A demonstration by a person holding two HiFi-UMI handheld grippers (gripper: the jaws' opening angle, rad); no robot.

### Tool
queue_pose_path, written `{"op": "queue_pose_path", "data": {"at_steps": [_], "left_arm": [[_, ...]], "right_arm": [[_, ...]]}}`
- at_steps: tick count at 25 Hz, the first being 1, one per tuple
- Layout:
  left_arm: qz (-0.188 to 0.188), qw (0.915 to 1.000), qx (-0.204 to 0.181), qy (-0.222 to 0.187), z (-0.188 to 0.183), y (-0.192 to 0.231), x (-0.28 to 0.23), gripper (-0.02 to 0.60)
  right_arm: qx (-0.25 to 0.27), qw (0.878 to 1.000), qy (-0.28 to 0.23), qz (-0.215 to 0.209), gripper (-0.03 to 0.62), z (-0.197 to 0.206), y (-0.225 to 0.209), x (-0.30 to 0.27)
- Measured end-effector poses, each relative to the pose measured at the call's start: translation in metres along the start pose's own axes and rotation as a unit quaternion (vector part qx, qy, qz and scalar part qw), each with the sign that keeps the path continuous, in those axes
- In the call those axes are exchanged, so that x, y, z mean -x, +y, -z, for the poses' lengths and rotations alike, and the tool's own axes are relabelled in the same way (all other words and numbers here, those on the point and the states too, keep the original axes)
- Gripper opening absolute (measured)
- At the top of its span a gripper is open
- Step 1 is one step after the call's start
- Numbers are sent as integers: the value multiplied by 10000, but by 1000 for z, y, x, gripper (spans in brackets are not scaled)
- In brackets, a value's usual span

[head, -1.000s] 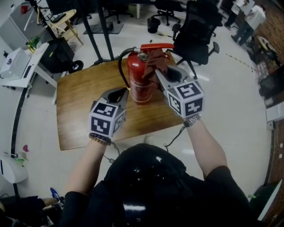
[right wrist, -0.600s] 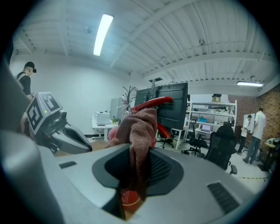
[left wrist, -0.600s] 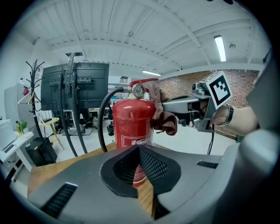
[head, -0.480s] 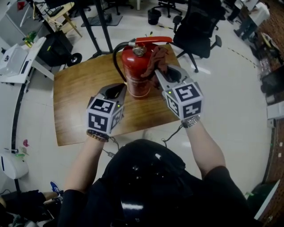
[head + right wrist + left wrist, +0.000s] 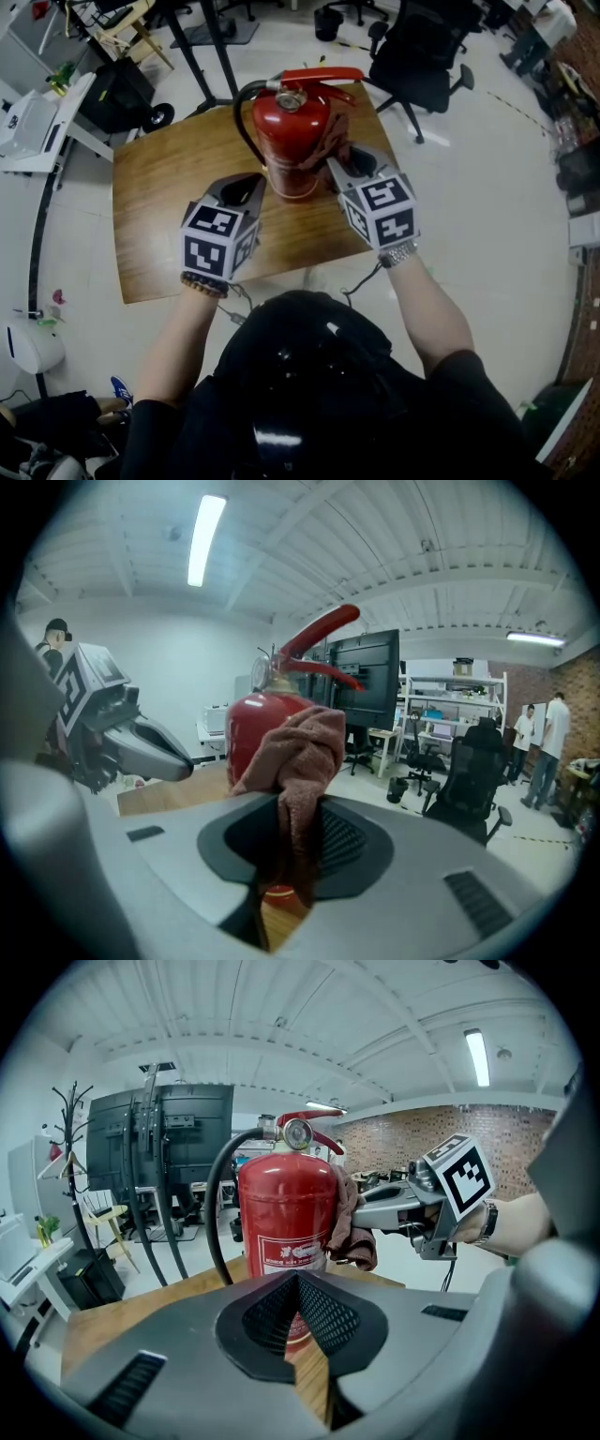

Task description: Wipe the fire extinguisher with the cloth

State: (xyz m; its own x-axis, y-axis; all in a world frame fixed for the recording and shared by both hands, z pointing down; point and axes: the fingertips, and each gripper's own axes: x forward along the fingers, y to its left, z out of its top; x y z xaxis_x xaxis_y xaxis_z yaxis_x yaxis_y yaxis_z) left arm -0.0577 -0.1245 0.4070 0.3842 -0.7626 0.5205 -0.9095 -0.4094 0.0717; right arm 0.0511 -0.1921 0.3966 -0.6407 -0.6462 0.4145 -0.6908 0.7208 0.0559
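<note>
A red fire extinguisher (image 5: 289, 131) with a black hose (image 5: 246, 122) and a red lever stands upright on a small wooden table (image 5: 159, 206). My right gripper (image 5: 334, 165) is shut on a brown-pink cloth (image 5: 335, 141) and holds it against the cylinder's right side, about halfway down. In the right gripper view the cloth (image 5: 298, 747) bunches up out of the jaws in front of the extinguisher (image 5: 251, 726). My left gripper (image 5: 251, 190) is low at the cylinder's front left with its tips together and nothing between them. In the left gripper view the extinguisher (image 5: 286, 1218) fills the middle, the cloth (image 5: 352, 1232) at its right.
A black office chair (image 5: 414, 58) stands beyond the table's far right corner. A black cart (image 5: 120, 96) and a white desk (image 5: 37, 127) are at the far left. The table's near edge (image 5: 244, 277) runs just beyond my wrists. A person (image 5: 551, 735) stands far off.
My right gripper has slid the cloth down the extinguisher's right side, from beside the valve and lever to the mid-body. The left gripper has hardly moved.
</note>
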Motion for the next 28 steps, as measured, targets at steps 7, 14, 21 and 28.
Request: {"op": "queue_pose_path", "data": {"at_steps": [7,14,21,28], "left_arm": [[-14,9999,46,133,8,2,-7,0],[-34,9995,108,279,19,5,-16,0],[-76,9990,215,376,26,8,-24,0],[-132,9984,275,485,31,7,-31,0]], "right_arm": [[-138,9994,313,-30,107,33,-1,-17],[-204,9974,682,-86,107,71,-2,-36],[-233,9946,994,-166,107,99,-3,-52],[-270,9902,1344,-281,106,134,-2,-66]]}}
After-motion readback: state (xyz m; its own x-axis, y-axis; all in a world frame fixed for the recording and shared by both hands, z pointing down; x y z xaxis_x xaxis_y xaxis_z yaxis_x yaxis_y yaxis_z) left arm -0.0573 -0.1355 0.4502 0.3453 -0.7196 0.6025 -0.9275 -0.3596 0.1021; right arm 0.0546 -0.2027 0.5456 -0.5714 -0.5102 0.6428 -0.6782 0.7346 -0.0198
